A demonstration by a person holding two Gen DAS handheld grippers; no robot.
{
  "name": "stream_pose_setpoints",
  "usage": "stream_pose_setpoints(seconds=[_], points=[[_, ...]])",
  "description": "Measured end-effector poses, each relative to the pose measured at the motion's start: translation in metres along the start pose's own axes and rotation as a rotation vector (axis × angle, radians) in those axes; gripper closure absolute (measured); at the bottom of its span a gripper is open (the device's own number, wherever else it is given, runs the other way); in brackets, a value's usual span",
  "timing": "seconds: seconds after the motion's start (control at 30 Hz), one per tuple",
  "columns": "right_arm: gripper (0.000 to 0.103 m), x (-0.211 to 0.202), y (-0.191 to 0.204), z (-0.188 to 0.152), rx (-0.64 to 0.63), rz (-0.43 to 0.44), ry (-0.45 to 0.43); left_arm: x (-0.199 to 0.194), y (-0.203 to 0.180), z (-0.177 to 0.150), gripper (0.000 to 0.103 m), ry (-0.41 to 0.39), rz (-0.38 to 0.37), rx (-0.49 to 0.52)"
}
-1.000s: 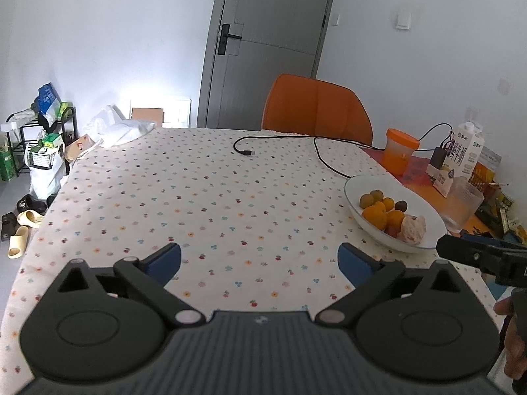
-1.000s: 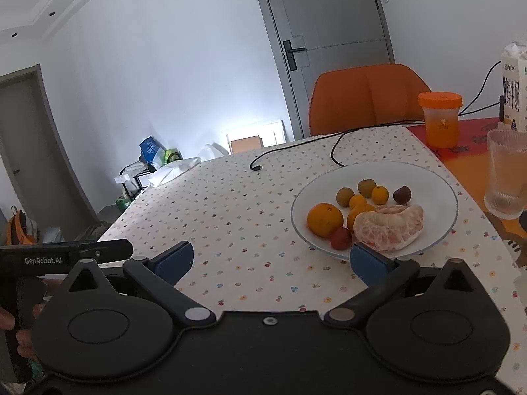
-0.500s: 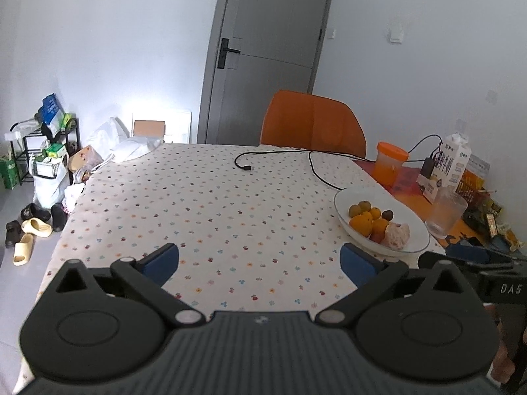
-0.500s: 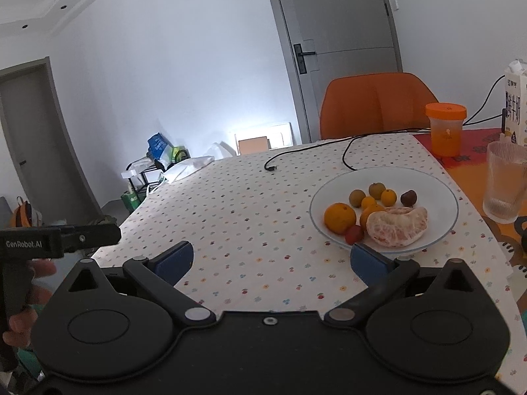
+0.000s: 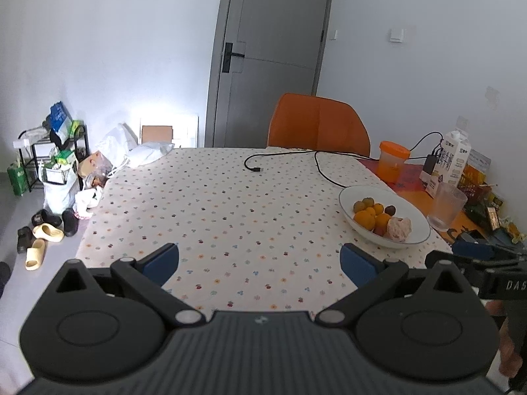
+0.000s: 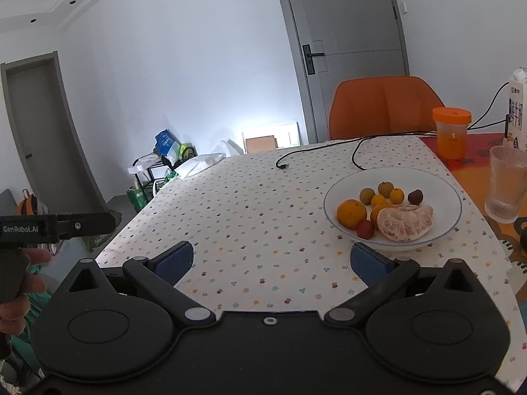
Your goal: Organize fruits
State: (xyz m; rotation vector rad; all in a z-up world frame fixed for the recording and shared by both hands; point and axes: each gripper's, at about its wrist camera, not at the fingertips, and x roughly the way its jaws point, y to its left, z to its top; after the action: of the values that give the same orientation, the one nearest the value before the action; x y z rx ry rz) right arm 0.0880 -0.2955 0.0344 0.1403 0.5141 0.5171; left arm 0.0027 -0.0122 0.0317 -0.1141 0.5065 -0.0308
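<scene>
Fruits (image 6: 385,212) all lie together in the white bowl (image 6: 438,177), ahead and to the right of the right gripper (image 6: 271,258) jaws; none on the spotted cloth of the table (image 6: 247,217). Both pairs of jaws stand wide apart, holding nothing; left gripper (image 5: 260,260) jaws frame bare cloth, bowl well off to their right.

Step in hand: scene fits either fruit already gathered, or fruit awaiting sorting out of the bowl; pictures do not settle which, so no move called.

Right view shows bowl contents plainly: peeled citrus half (image 6: 405,222) nearest the jaws, orange (image 6: 351,213) left of it, small red fruit (image 6: 365,229), small green and yellow ones behind; left view shows them crowded and small. Left view alone shows slippers (image 5: 41,242) on the floor, left of its jaws, and clutter beyond the glass (image 5: 446,205).
</scene>
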Motion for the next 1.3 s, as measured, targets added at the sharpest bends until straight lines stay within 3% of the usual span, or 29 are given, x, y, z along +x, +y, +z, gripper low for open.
stream_pose_setpoints(seconds=[0.53,1.3], points=[[0.0,-0.013,0.01,-0.005,-0.034,-0.015,0.012,-0.008,0.011,-0.008,0.0,-0.002,0.043,0.009],[0.0,-0.014,0.01,-0.007,-0.041,-0.011,0.014,-0.007,0.011,-0.012,0.0,0.008,0.041,0.015]])
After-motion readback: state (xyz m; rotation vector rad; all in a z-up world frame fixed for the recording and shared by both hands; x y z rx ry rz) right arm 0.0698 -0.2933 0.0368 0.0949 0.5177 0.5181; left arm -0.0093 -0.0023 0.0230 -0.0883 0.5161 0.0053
